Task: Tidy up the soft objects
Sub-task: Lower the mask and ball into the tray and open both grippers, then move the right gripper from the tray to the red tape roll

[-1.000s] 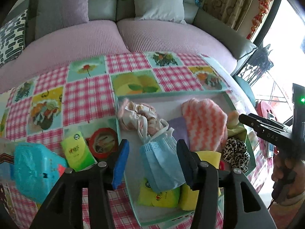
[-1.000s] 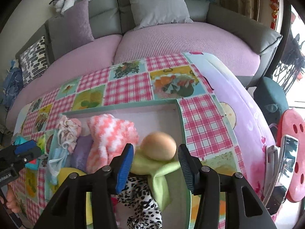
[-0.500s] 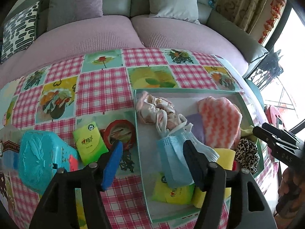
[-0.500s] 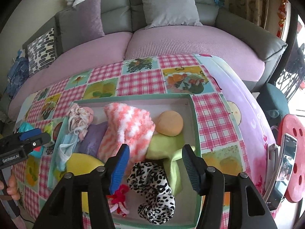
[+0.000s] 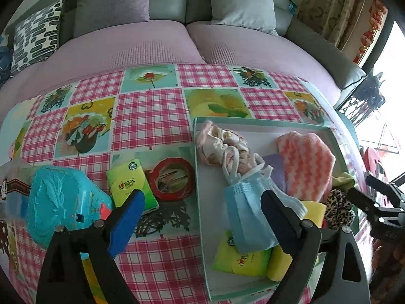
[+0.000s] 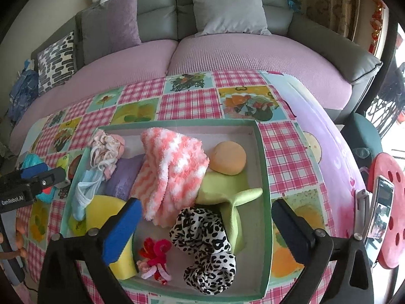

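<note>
"GenRobot.AI" on the left gripper [image 6: 38, 177] body, in the right wrist view.

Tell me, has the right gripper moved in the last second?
Yes. The right gripper has pulled back from the orange ball, which now lies farther beyond its fingers.

Grey sofa [image 6: 227, 7] (lilac seat covers) behind the checked tablecloth [image 5: 152, 116].

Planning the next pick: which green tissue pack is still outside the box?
The green tissue pack on the tablecloth beside the red tape roll; the other pack lies in the box under the blue mask.
</note>
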Demonstrator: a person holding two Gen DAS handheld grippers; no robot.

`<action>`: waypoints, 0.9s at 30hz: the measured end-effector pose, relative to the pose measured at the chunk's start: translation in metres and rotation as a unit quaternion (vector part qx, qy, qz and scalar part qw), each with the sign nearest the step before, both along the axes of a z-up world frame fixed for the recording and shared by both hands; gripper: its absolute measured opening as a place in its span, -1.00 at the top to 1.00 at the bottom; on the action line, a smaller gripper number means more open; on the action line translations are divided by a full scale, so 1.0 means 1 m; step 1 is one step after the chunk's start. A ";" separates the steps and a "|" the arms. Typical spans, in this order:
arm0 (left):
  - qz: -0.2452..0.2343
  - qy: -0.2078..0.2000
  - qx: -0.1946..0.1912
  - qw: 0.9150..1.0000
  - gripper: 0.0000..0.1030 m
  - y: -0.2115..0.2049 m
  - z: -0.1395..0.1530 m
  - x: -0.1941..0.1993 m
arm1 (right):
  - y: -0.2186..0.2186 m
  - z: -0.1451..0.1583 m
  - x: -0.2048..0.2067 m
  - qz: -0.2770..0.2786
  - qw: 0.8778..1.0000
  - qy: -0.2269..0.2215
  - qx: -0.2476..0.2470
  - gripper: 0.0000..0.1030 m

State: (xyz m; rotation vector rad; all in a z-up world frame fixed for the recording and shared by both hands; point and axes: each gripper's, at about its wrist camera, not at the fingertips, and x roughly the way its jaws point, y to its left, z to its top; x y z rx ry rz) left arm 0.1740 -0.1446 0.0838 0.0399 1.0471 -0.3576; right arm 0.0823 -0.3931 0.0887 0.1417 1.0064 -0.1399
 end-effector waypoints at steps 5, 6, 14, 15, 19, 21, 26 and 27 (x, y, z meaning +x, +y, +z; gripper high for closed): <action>0.002 -0.011 0.004 1.000 -0.81 0.002 0.000 -0.001 | -0.002 0.002 -0.001 -0.007 1.000 -0.013 0.002 -1.00; 0.001 -0.013 0.004 1.000 -0.81 0.002 0.001 -0.002 | -0.002 0.003 -0.001 -0.007 1.000 -0.015 0.002 -1.00; -0.007 -0.035 0.000 0.999 -0.81 0.005 0.007 -0.011 | 0.000 0.006 -0.003 -0.004 1.000 -0.026 0.006 -1.00; -0.007 -0.035 -0.002 0.999 -0.81 0.006 0.007 -0.012 | 0.001 0.007 -0.003 0.000 1.000 -0.027 0.013 -1.00; 0.000 -0.031 -0.004 1.000 -0.81 0.013 0.006 -0.017 | 0.011 0.008 -0.002 0.017 0.999 -0.031 0.027 -1.00; 0.003 -0.031 -0.007 1.000 -0.81 0.018 0.006 -0.022 | 0.019 0.007 -0.001 0.030 0.999 -0.031 0.033 -1.00; 0.018 -0.022 -0.009 1.000 -0.81 0.031 0.002 -0.031 | 0.041 0.012 0.002 0.068 0.996 -0.045 0.045 -1.00; 0.023 -0.019 -0.011 0.999 -0.81 0.034 0.000 -0.033 | 0.046 0.014 0.003 0.076 0.995 -0.048 0.044 -1.00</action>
